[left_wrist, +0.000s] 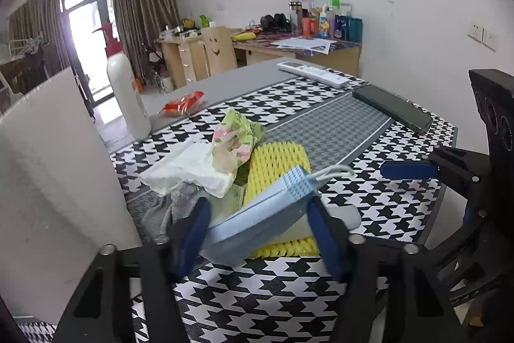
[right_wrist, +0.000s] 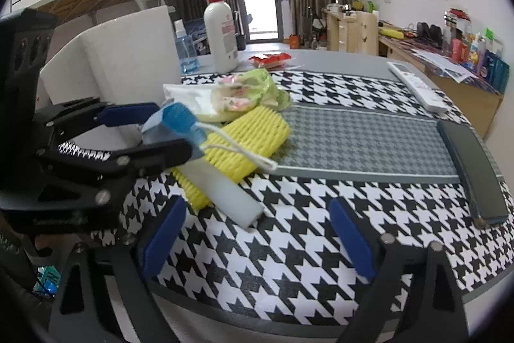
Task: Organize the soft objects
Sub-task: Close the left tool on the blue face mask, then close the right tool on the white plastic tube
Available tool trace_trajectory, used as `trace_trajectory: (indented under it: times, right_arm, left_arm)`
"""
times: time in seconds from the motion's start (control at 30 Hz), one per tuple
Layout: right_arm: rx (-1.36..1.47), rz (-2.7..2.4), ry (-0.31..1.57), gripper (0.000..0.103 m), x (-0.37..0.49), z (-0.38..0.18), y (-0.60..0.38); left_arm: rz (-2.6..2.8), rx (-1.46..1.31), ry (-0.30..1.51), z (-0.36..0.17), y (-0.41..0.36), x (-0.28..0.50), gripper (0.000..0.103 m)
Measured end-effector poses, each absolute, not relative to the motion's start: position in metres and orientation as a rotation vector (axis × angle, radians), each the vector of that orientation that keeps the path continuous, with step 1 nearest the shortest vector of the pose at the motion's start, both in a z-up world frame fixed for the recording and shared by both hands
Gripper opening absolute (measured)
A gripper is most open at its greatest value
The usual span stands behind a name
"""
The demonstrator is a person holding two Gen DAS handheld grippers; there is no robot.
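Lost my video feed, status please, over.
Left gripper shut on blue face mask, lifted over yellow foam net. Right gripper open, empty. White foam block lies just ahead.

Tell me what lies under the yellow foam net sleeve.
Under the yellow foam net sleeve a pale translucent plastic tube sticks out toward the table edge. Its far end is covered by the sleeve.

Blue face-mask stack (left_wrist: 257, 214), tilted, above yellow foam net (left_wrist: 276, 163)
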State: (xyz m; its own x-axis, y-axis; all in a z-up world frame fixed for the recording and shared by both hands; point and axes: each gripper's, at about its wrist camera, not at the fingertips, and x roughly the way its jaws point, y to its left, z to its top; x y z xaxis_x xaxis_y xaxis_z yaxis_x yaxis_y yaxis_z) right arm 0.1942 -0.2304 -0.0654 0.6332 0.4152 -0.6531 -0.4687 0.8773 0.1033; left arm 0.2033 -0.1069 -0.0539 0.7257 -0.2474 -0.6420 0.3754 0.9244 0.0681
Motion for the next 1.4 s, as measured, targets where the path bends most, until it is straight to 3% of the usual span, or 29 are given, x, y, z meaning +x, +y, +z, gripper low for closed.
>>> trace_trajectory:
  times: [0.37, 0.63, 1.13, 1.4]
  right_arm:
    - [-0.086, 0.573, 0.768, 0.081, 0.202, -0.067, -0.217]
    - [-0.126, 0.585, 0.806, 0.06, 0.208, -0.071, -0.206]
    - [-0.186, 0.614, 0.846, 0.035, 0.21, -0.072, -0.202]
    - [-0.235, 0.621, 0.842, 0.035, 0.215, -0.072, -0.199]
  left_arm:
    - [-0.332, 0.191, 0.749, -0.062, -0.096, 0.207, 0.028]
    - [-0.361, 0.174, 0.754, -0.063, -0.091, 0.204, 0.008]
    - [-0.414, 0.126, 0.752, -0.059, -0.084, 0.203, 0.007]
    - [-0.418, 0.122, 0.757, -0.059, -0.085, 0.202, 0.007]
